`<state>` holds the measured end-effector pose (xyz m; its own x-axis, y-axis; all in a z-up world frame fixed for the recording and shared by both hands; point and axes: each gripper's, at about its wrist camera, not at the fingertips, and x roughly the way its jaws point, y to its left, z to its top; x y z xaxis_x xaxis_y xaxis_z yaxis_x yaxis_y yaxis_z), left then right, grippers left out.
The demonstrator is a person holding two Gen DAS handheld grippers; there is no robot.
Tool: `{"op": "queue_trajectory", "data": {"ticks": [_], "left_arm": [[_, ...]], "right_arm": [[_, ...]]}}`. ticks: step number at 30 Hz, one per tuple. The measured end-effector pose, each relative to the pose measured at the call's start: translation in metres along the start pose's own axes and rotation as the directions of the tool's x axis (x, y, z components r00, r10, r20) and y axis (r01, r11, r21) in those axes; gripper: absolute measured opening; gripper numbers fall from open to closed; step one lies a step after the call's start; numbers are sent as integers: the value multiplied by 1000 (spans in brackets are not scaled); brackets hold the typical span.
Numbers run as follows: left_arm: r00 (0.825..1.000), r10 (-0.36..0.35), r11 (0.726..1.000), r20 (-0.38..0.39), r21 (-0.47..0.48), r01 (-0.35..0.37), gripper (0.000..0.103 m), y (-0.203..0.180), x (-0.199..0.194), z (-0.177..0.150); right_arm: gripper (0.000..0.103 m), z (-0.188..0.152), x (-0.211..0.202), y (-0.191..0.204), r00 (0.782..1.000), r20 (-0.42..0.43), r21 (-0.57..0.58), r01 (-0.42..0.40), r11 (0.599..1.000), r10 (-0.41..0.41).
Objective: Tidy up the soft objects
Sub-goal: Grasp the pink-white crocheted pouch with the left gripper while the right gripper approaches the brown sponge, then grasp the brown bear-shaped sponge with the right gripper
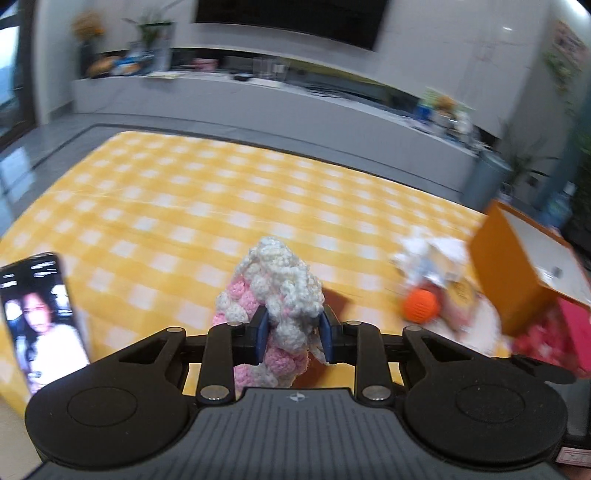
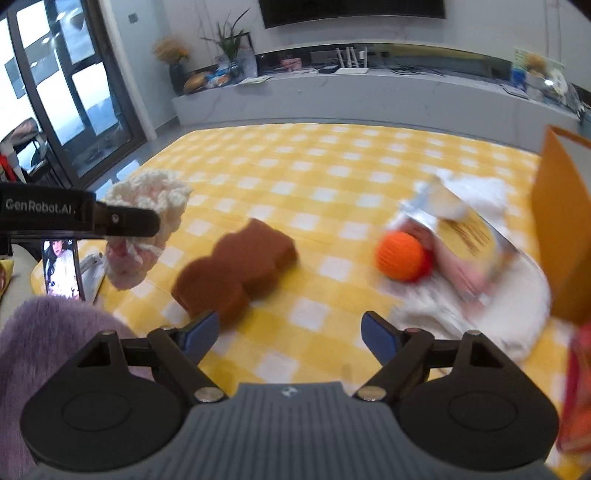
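Yellow-checked cloth (image 1: 184,192), living-room setting: one soft item lifted, several still loose.

Left wrist view: left gripper (image 1: 293,338) clamped on a pink-and-white crocheted piece (image 1: 275,295), held clear of the cloth; phone (image 1: 38,317) at left; orange box (image 1: 517,266) at right, likely the destination.
Right wrist view: right gripper (image 2: 288,338) empty, jaws wide; brown sponge (image 2: 236,271) just ahead, unsorted; orange ball (image 2: 400,254) touching a white heap (image 2: 480,291) beside the box; purple fluffy sleeve (image 2: 44,332) at lower left; nothing blocks the sponge.

pale wall (image 2: 155,22), dark screen (image 2: 351,11), long grey ledge (image 2: 369,88), glass door (image 2: 62,85).
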<state>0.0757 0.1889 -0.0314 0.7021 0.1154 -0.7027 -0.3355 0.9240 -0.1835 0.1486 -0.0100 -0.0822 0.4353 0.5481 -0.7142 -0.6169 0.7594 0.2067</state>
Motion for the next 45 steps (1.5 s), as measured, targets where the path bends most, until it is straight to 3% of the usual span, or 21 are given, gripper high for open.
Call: {"op": "queue_trajectory", "data": {"ticks": [6,14,16,17,19,22,32,41,45], "left_arm": [[1000,29,997,2,-66,-29,32,17,13,-4],[999,-31,991,-22,-131,27,32,34,18,-11],[999,-31,992,-26,-120,28,32,32,18,-11],[999,-35,992,-28,-120,31,32,32,19,-11],[998,-41,991,-37,-127,36,32,34,21,-11],[998,-46,990,-43,-132,40,32,34,21,-11],[997,-66,993,-36,-101,62,32,26,13,-9],[973,-227,974,-42,-28,226,32,-27,-2,-23],[967,-240,971,-82,-40,237,32,-33,11,-37]], "right_arm": [[84,14,44,24,999,-44,-18,-4,1000,4],[77,12,74,44,997,-79,-89,-7,996,0],[63,13,74,46,997,-72,-103,-26,994,19],[40,14,73,46,996,-71,-107,-58,993,51],[25,13,68,49,995,-60,-124,-90,988,83],[14,12,58,48,996,-44,-155,-86,984,80],[4,3,-2,6,1000,9,-177,-16,984,18],[2,-34,-41,-46,995,-2,-81,100,992,-101],[2,-49,-40,-59,991,-19,-37,128,991,-129]]}}
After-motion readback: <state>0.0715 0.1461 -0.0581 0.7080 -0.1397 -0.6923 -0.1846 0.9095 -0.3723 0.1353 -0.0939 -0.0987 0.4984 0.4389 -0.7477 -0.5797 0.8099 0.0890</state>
